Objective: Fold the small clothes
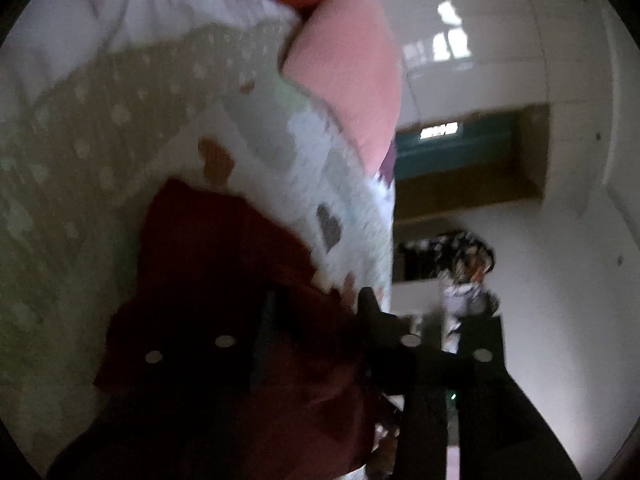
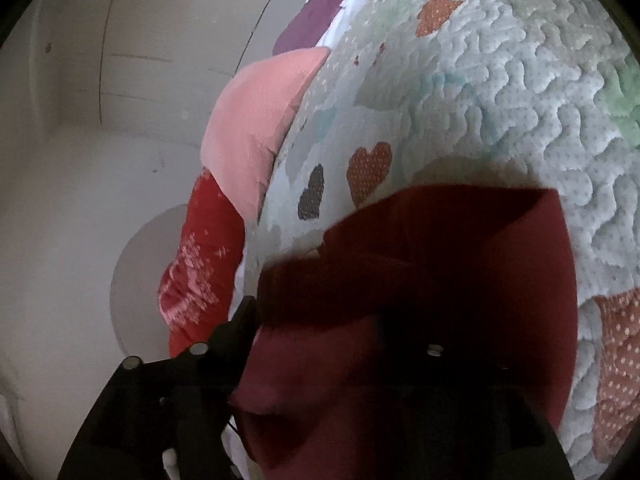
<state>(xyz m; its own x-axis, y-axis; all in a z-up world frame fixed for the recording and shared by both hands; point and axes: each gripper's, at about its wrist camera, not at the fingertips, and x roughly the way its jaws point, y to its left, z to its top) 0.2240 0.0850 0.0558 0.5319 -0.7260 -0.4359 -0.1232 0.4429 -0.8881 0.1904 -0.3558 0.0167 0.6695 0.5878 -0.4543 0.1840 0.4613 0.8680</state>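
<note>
A dark maroon garment (image 1: 208,240) lies on a pale quilt (image 1: 100,140) printed with hearts and dots. My left gripper (image 1: 320,304) hovers low over the garment's near edge. Its jaws stand apart with maroon cloth between them, and the pads do not press on it. In the right wrist view the same maroon garment (image 2: 460,248) lies folded over on the quilt (image 2: 500,100). My right gripper (image 2: 316,312) has its jaws wide apart over the garment's near edge and grips nothing. Both views are blurred and dark near the fingers.
A pink pillow (image 1: 352,60) (image 2: 256,120) and a red patterned pillow (image 2: 200,264) lean at the quilt's edge. White ruffled cloth (image 1: 140,12) lies beside the quilt. Beyond are a shiny pale floor (image 2: 80,160) and a heap of patterned clothes (image 1: 464,260).
</note>
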